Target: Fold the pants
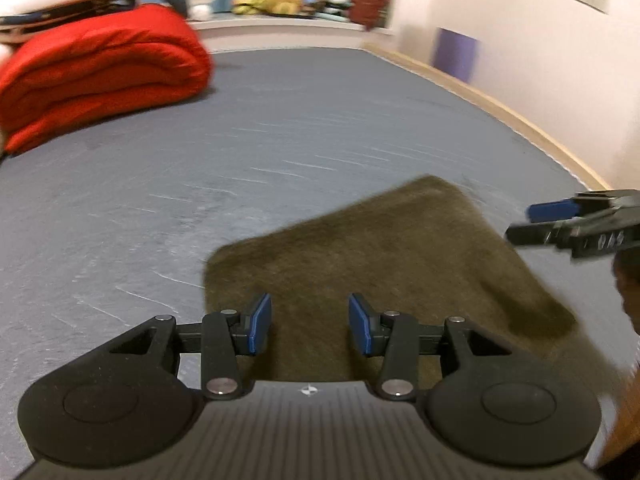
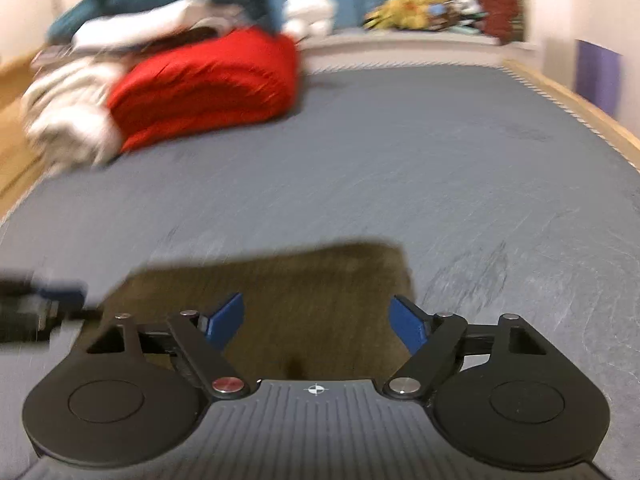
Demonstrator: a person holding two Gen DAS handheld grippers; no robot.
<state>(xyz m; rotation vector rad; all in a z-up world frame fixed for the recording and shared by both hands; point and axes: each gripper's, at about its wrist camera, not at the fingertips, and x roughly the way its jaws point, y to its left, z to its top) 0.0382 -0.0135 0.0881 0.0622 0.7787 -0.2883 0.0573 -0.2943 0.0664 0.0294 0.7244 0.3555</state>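
The folded olive-brown fleece pants [image 1: 384, 264] lie flat on the grey-blue bed sheet [image 1: 280, 128], below both grippers. The left gripper [image 1: 310, 325] and right gripper [image 2: 319, 322] have fingers spread, pinching nothing. A folded red quilt [image 1: 100, 72] sits well apart.

Grey bed [image 1: 280, 128], red quilt [image 1: 100, 72], pale wall [image 1: 500, 8]

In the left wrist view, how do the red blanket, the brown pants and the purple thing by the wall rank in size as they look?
1. Brown pants, nearest the camera
2. Red blanket
3. Purple thing, smallest and farthest
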